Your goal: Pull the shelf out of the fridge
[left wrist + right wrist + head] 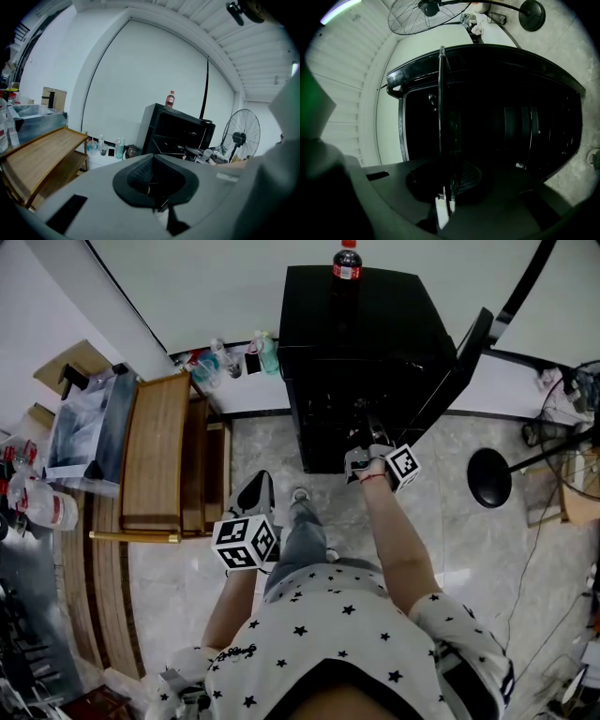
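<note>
**Operator:** Status of the left gripper (153, 164)?

**Technician:** Jaws pressed together, nothing between them. The unit is held low at the person's left side, above the pale floor (441, 540). It is well apart from the fridge (361, 362). A wooden rack (155, 460) stands to its left.

**Operator:** Status of the right gripper (446, 186)?

**Technician:** The arm is extended forward to the fridge's open front. The jaws are clamped on the front edge of the shelf (440, 103). In the right gripper view the shelf is a thin panel seen edge-on, running from the pads into the dark interior.

**Operator:** Location of the shelf?

**Technician:** In the lower part of the fridge, with the gripped edge at the opening. How far it projects cannot be read, because the interior is too dark.

**Operator:** Fridge configuration?

**Technician:** A black cabinet on the floor, backed against the white wall. The door (469, 348) is swung open on the person's right. A dark drink bottle (347, 261) with a red label stands upright on top.

**Operator:** Items beyond that?

**Technician:** Small bottles (225, 357) stand at the foot of the wall, left of the fridge. A fan (241, 136) stands to the right of the fridge, and its round black base (489, 477) rests on the floor.
</note>
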